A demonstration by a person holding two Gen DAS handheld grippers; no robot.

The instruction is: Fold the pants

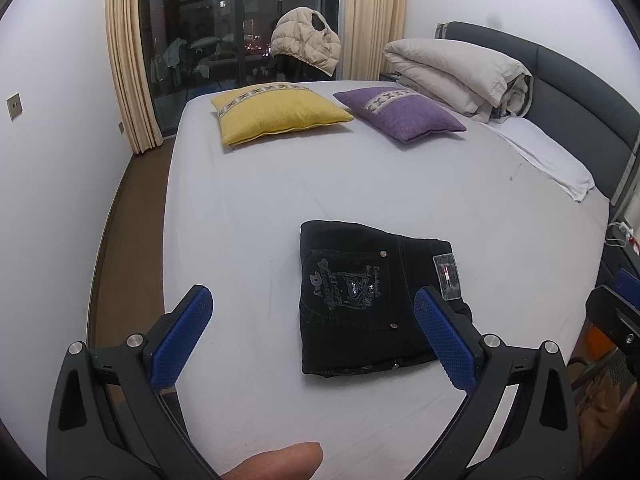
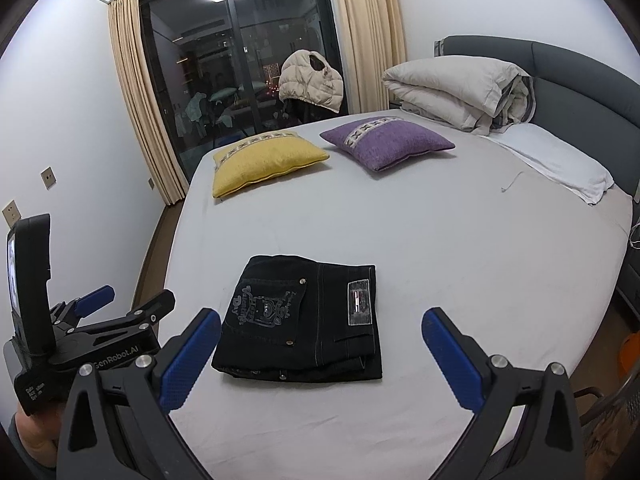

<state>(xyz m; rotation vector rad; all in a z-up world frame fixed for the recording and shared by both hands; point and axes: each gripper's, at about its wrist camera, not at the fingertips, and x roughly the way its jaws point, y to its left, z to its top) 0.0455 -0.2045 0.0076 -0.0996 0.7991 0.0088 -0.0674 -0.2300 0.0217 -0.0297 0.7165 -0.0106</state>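
1. The bed [image 2: 460,248] filled most of both views, covered in a pale sheet, with a grey headboard [image 2: 580,68] at its right end.
2. A rolled cream duvet [image 2: 452,92] lay against the headboard, with a white pillow [image 2: 560,160] just beside it.
3. A yellow cushion [image 2: 264,162] and a purple cushion [image 2: 386,142] sat side by side on the far part of the bed, well apart from the pants.
4. The pants [image 2: 304,324], black, lay folded into a compact rectangle on the near part of the bed, back pocket and waistband label facing up.
5. The right gripper [image 2: 320,356] hovered near the pants' front edge, its blue fingers [image 2: 188,364] spread wide and empty, touching nothing.
6. The left gripper [image 1: 312,340] also hung over the near edge, fingers [image 1: 180,344] wide apart and holding nothing; its right finger overlapped the pants in the view, though contact was hard to judge.
7. A fingertip [image 1: 280,460] showed at the bottom of the left view.
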